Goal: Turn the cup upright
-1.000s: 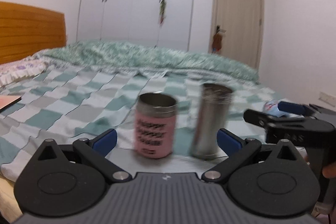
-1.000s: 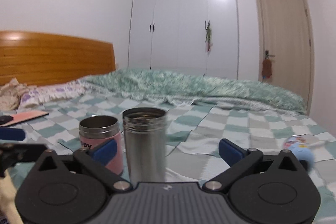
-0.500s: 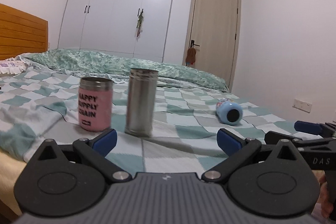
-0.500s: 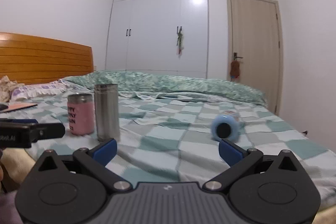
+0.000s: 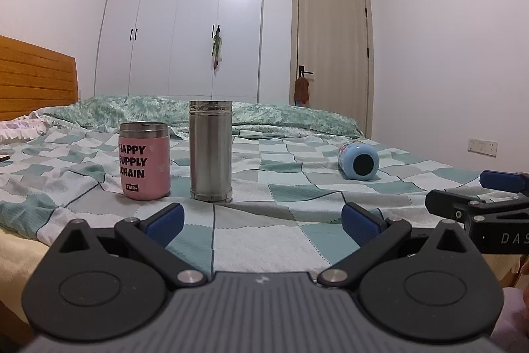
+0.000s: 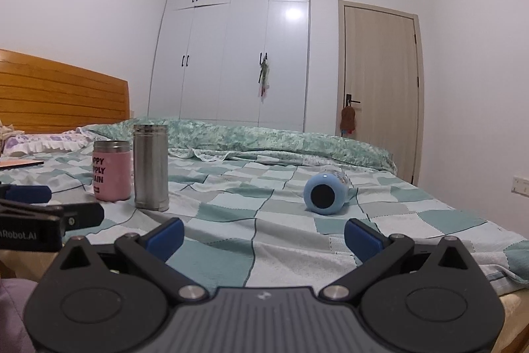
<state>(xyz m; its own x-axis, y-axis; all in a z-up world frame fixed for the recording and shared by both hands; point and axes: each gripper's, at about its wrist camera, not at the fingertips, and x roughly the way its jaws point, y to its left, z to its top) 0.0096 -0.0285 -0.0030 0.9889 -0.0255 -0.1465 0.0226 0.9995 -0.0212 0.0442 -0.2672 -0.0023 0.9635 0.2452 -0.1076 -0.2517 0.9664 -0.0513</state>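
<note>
Blue cup [image 6: 325, 193] lies on its side on the checked bedspread [image 6: 231, 214], dark round end facing the cams, well right of the two standing cups. Not yet upright. In left-wrist view it sits at [image 5: 358, 161], w/ a printed pattern on its far part, too small to read.

Left gripper [image 5: 261, 222]: jaws spread wide, nothing between the blue pads [image 5: 165, 219], hovering over near edge of bed. Right gripper [image 6: 263, 230]: also wide open, holding nothing, blue cup ahead & slightly right of centre, apart from both fingers.

Pink cup [image 5: 144, 160] stands upright, steel rim on top; black lettering reads "HAPPY SUPPLY CHAIN", small tag below reads "STAR+". Just beside it on its right, tall steel cup [image 5: 210, 150] stands upright, no label seen.

Writing on the gripper bodies: in left-wrist view the other gripper shows "DAS" at frame edge, rest cut off; in right-wrist view the other gripper shows "nRobot.AI", start cut off.

Behind: rumpled green quilt [image 6: 281, 138], wooden headboard [image 6: 59, 95], white wardrobe [image 5: 185, 22], closed door [image 6: 380, 88] w/ sthg brown hanging from the handle.
</note>
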